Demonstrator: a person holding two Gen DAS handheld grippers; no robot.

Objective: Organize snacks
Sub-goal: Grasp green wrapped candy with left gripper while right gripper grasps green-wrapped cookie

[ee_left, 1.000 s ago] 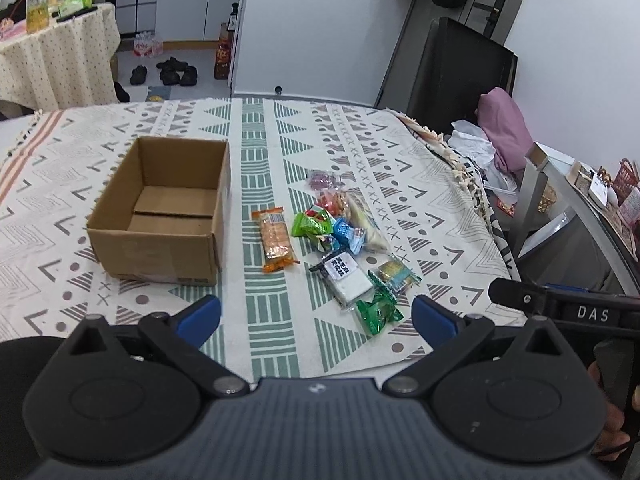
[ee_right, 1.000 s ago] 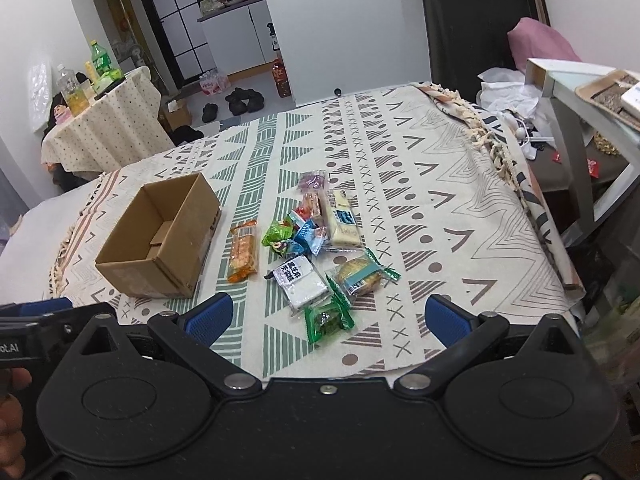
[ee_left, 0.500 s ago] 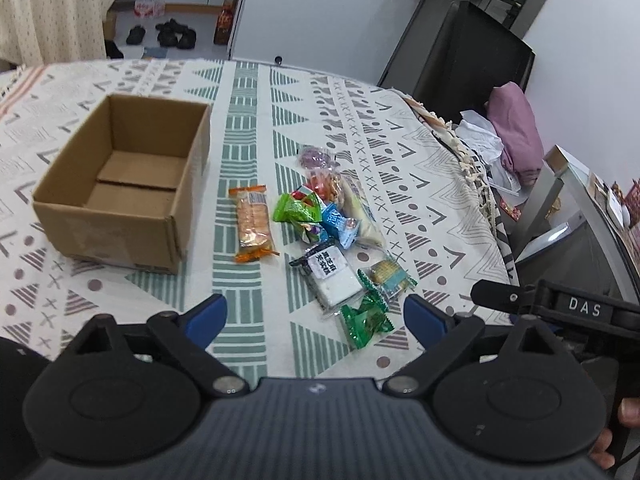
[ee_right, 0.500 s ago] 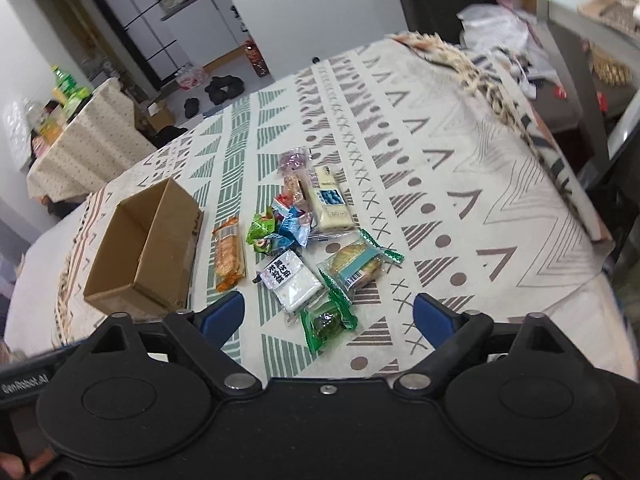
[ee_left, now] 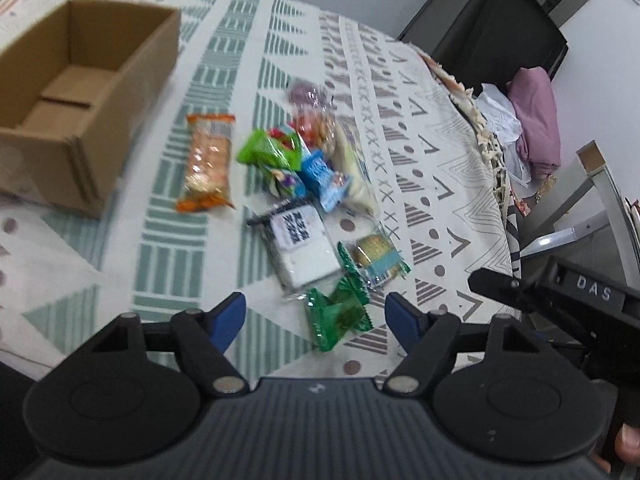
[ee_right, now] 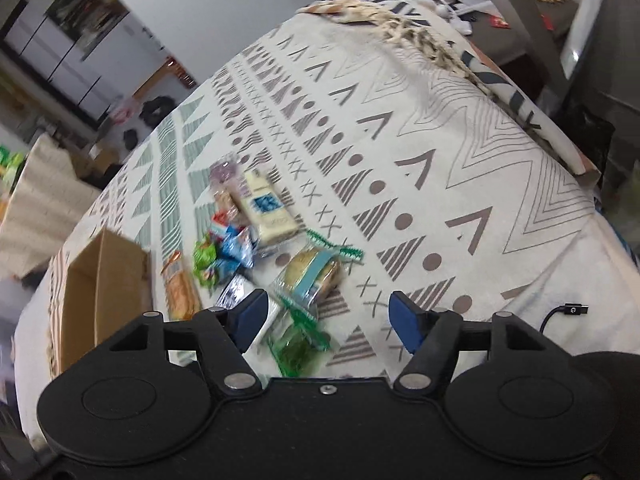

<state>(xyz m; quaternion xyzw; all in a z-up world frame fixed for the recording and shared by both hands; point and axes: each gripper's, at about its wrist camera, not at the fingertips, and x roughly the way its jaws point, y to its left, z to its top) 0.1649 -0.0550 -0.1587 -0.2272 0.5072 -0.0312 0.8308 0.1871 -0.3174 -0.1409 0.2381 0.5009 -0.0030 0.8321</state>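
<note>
Patterned cloth holds snack pile, cardboard box (empty); left tool, right tool both wide.

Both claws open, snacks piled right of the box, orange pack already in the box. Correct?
Not quite. The orange pack is not in the box; it lies on the cloth beside it, and the box interior shows only bare cardboard. The left wrist view shows this. The rest holds: the left claw and right claw are open, and the snacks lie right of the box.
</note>
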